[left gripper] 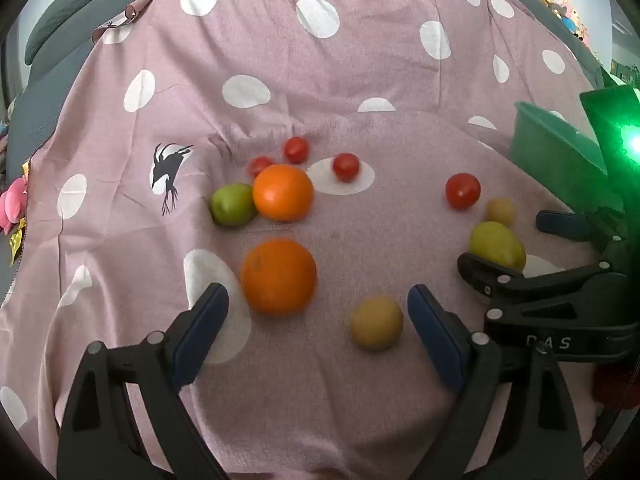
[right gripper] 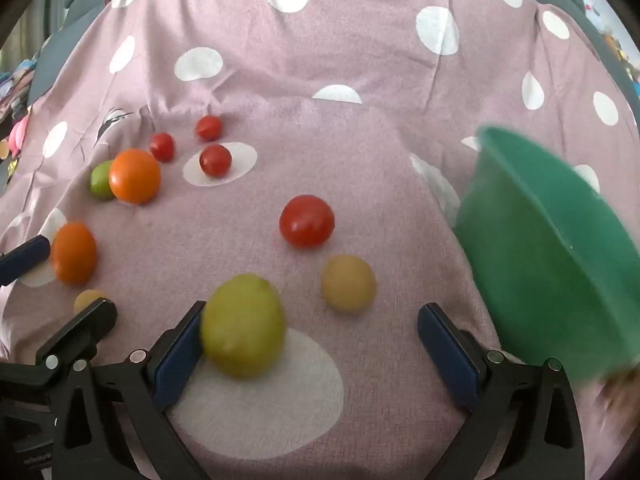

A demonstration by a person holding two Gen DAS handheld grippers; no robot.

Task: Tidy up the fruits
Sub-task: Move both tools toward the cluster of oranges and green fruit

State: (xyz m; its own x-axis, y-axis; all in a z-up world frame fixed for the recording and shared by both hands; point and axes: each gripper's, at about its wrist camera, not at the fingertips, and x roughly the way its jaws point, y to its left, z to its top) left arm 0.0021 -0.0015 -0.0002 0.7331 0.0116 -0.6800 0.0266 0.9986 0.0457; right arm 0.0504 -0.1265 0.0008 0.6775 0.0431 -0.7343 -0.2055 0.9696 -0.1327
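**Fruit count: ten pieces loose on the spotted cloth, one green bowl**

Going left to right in the right wrist view: two oranges, one at the far left edge [right gripper: 74, 253] and one a bit higher [right gripper: 135, 176] with a single green lime [right gripper: 101, 180] tucked touching its left side. Above and right of that pair sit three small red tomatoes [right gripper: 215, 160] in a loose cluster. Near the middle is one bigger tomato [right gripper: 307, 221], well apart from the small ones.

Then two small tan-yellow fruits: one [right gripper: 89, 300] in the lower left, one [right gripper: 348, 283] just below the big tomato. One yellow-green lemon [right gripper: 243, 325] is bottom centre, blurry.

So that's 2 oranges, 1 lime, 4 tomatoes, 2 tan ones, 1 lemon. The green bowl [right gripper: 552, 248] is at the right edge, tilted, and I can't see anything inside it.

The right gripper [right gripper: 310, 344] has its fingers spread wide, lemon right up against the left finger, not pinched. The left gripper [left gripper: 318, 316] is wide open too, with the near orange and a tan fruit between its fingers, neither gripped.

All of it's on a pink polka-dot cloth [right gripper: 360, 80].
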